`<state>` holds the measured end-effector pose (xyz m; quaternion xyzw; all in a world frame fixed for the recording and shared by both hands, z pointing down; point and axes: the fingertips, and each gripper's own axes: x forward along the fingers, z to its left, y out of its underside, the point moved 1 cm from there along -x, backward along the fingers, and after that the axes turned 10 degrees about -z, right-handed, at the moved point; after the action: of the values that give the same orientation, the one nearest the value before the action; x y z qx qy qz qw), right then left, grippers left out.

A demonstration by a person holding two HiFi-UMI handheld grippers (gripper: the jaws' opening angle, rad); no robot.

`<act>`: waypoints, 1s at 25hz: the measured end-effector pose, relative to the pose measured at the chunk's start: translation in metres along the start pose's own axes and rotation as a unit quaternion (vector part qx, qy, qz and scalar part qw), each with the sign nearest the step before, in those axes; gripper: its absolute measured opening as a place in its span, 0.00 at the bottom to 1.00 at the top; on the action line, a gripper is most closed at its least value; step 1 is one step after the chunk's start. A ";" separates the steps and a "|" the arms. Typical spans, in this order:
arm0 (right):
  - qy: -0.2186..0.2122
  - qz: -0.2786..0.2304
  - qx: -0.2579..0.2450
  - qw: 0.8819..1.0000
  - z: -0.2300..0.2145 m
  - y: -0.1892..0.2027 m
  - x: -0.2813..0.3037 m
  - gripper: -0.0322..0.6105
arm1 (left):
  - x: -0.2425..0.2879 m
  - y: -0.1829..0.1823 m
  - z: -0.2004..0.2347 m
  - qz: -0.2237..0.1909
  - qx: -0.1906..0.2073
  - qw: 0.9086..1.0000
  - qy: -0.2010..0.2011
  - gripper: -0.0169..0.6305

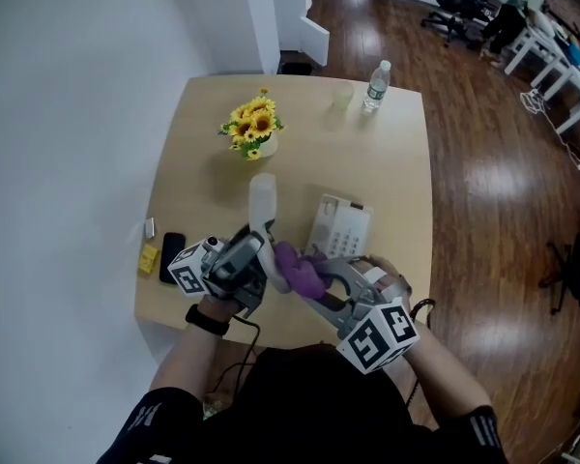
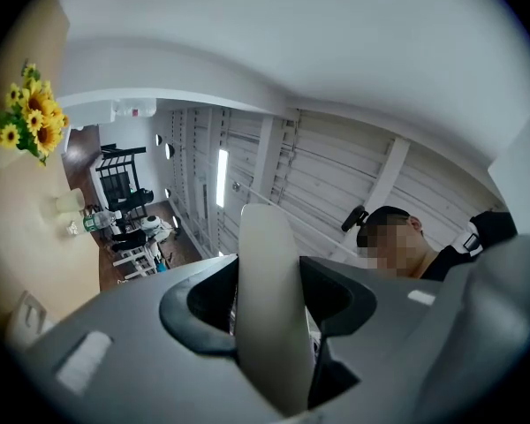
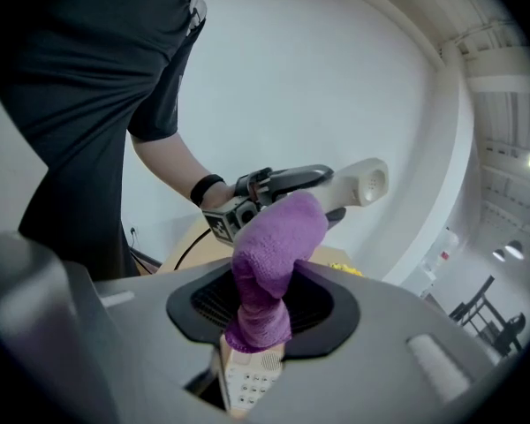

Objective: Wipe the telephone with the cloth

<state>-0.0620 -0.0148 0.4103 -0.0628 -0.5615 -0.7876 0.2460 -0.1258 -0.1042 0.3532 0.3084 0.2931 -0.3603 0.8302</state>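
Note:
My left gripper (image 1: 255, 259) is shut on the white telephone handset (image 1: 261, 199), which sticks up above the table; in the left gripper view the handset (image 2: 269, 316) stands between the closed jaws. My right gripper (image 1: 316, 284) is shut on a purple cloth (image 1: 297, 270), whose free end lies against the handset's lower part beside the left gripper. In the right gripper view the cloth (image 3: 269, 254) rises from the jaws toward the handset (image 3: 364, 182). The white telephone base (image 1: 339, 228) lies on the table behind both grippers.
On the round wooden table (image 1: 396, 191) stand a pot of sunflowers (image 1: 253, 130), a water bottle (image 1: 375, 85) and a small cup (image 1: 342, 96) at the far side. A black mobile phone (image 1: 172, 256) and a yellow item (image 1: 149, 258) lie at the left edge.

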 end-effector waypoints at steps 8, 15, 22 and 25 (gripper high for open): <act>-0.015 0.014 0.016 1.000 0.011 -0.002 0.015 0.26 | 0.000 -0.005 0.000 -0.022 -0.005 1.000 -0.002 0.35; -0.064 0.026 0.020 0.997 0.039 0.014 0.008 0.26 | -0.013 -0.011 -0.002 -0.041 -0.018 0.999 0.010 0.35; -0.027 0.004 0.021 0.999 -0.003 -0.005 0.016 0.26 | -0.005 -0.001 -0.005 -0.024 -0.026 0.999 0.010 0.35; -0.047 0.019 0.002 0.999 0.011 -0.001 0.021 0.26 | -0.007 -0.002 -0.002 -0.023 -0.025 0.999 0.004 0.35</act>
<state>-0.0829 -0.0110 0.4211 -0.1099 -0.5729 -0.7776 0.2348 -0.1321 -0.1010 0.3561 0.2824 0.3125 -0.3710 0.8276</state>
